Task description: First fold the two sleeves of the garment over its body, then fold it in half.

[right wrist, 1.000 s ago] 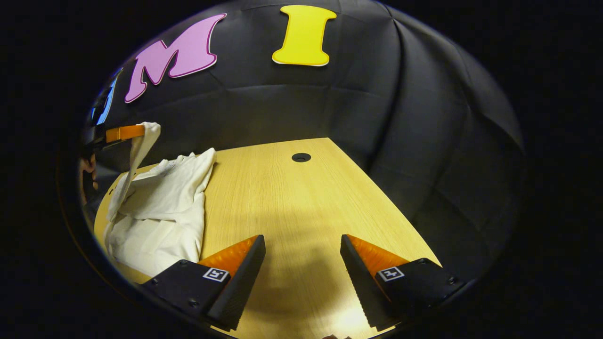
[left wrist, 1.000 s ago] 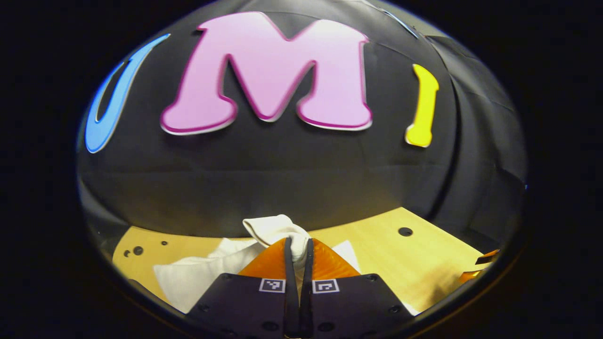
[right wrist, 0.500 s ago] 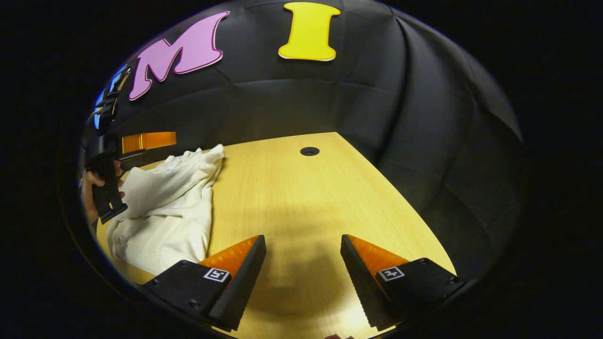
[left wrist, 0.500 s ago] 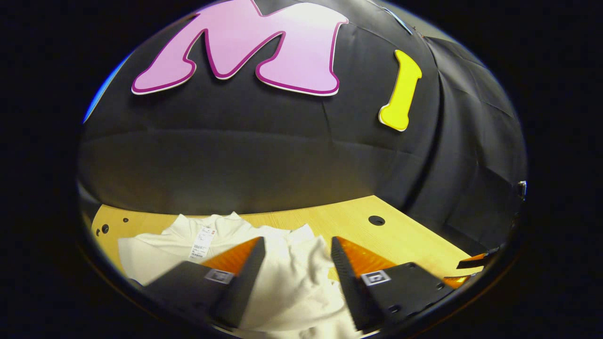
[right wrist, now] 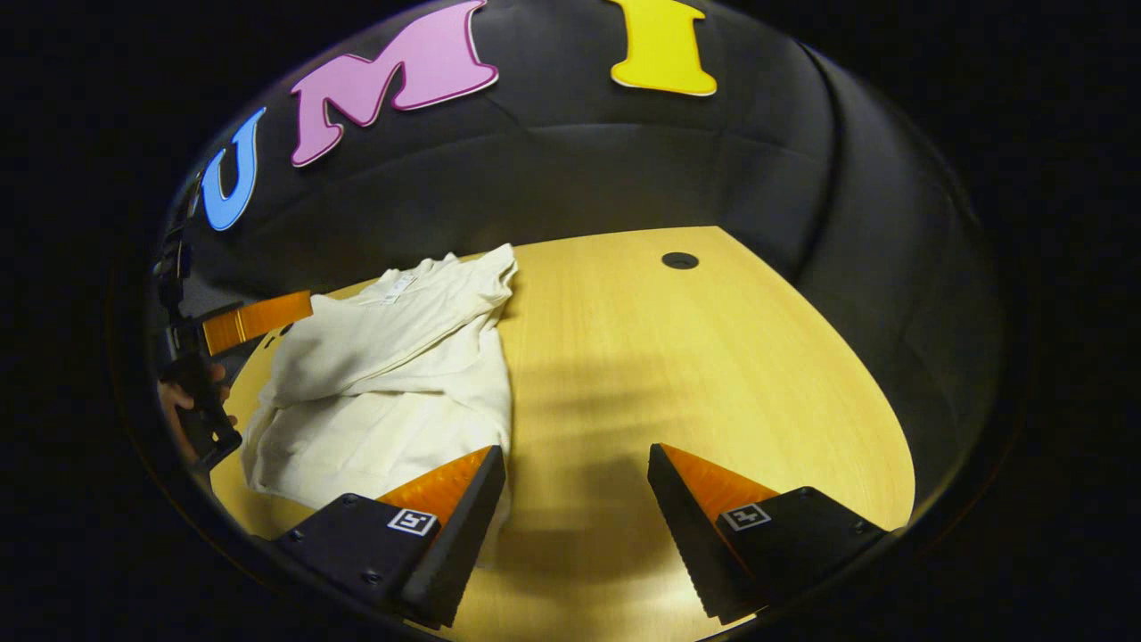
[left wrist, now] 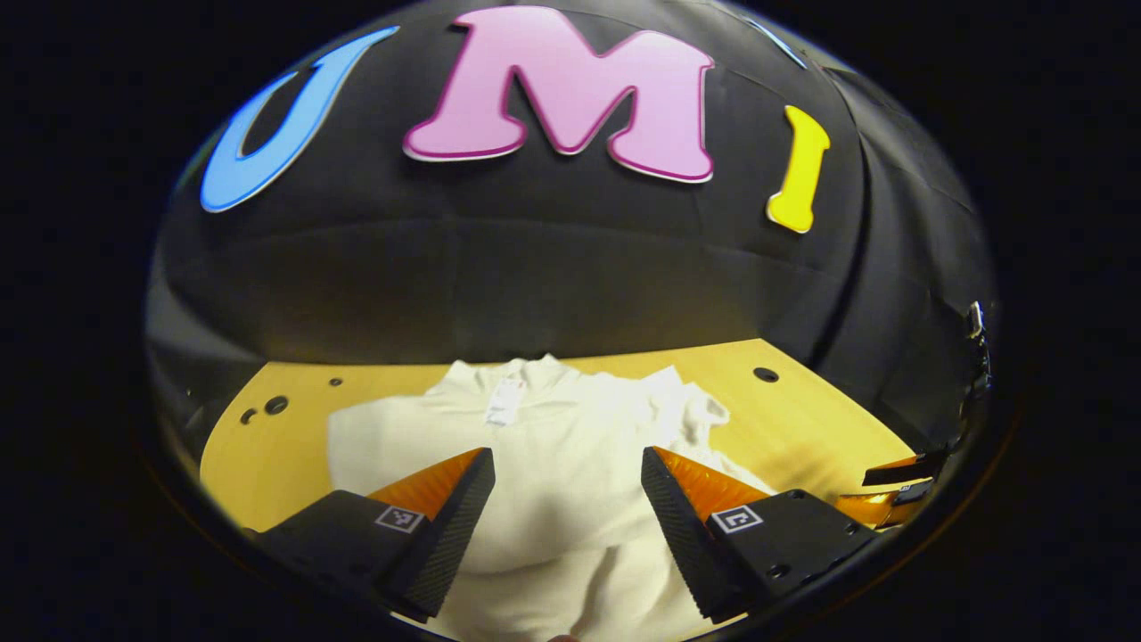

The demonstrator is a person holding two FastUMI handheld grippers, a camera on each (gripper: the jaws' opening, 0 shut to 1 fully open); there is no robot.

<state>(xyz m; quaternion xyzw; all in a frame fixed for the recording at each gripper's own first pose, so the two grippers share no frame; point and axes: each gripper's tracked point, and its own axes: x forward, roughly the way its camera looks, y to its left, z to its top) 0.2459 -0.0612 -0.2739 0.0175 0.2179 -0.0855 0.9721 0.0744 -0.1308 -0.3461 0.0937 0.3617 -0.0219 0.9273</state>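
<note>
While the left gripper (left wrist: 565,455) hung with its jaws apart over the garment (left wrist: 553,464), nothing was held between them. The garment lay bunched near the tabletop's (right wrist: 713,357) far left corner, a sleeve seemingly folded over its body, though the creases were hard to read. The right gripper (right wrist: 577,450) stood spread wide and empty above bare wood toward the near edge, just right of the garment's hem.

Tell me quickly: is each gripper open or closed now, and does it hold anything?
Left gripper: open, holding nothing, above the white garment.
Right gripper: open, holding nothing, over the table.
</note>
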